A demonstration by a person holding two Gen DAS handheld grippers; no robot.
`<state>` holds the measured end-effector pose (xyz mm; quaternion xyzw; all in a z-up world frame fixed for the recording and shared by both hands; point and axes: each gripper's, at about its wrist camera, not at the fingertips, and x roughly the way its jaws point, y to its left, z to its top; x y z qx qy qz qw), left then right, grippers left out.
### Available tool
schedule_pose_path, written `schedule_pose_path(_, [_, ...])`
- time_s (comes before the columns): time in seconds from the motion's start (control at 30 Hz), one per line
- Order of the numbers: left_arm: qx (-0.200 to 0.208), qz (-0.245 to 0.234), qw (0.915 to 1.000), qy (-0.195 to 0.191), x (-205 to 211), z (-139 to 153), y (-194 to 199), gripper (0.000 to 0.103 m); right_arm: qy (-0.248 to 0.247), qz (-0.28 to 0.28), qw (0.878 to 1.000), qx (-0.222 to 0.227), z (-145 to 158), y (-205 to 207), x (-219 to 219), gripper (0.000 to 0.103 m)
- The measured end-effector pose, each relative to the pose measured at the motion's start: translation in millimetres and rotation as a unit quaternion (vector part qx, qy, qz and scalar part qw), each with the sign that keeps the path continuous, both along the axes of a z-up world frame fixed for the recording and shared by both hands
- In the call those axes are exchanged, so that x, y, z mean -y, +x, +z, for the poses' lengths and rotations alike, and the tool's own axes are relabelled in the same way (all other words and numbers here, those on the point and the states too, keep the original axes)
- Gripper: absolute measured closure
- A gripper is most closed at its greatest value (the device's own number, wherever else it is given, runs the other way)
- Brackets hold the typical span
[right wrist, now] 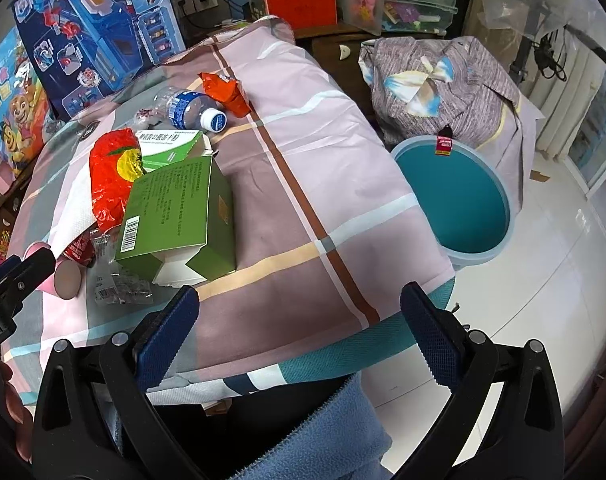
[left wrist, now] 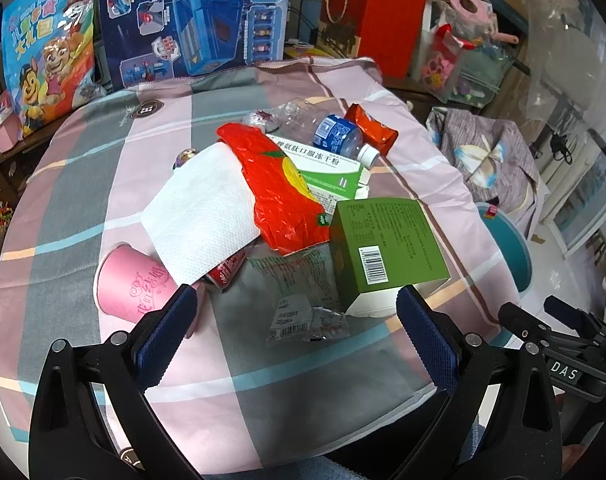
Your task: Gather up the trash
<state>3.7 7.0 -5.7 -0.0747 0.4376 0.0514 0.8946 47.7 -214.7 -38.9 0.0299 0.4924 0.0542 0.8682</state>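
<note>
Checked cloth (left wrist: 103, 168), bottle (left wrist: 335, 136) on its side (cap rightward), green box (left wrist: 383, 240) nearby

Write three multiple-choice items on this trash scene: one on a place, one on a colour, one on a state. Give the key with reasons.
1. Where is the bin?
A. on the floor beside the table
B. on the table
C. in the left gripper

2. What colour is the paper cup?
A. green
B. pink
C. blue

3. How does the bottle stand?
A. upright, uncapped
B. upright, capped
C. on its side, capped

Key: 1 A, it stands on the tiles by the table edge. 2 B, its wall is pink. 3 C, it lies flat with its white cap on. Both the left gripper and right gripper are open and empty.
</note>
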Motion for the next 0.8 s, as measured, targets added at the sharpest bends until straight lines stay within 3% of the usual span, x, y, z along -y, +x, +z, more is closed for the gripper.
schedule_pose_path(0.8, [-0.006, 0.003, 1.0000, -0.002, -13.7, -5.7, -4.5, 0.004, 0.003, -0.001, 1.000, -0.008, -5.4, 0.5, -2.2, 0.006])
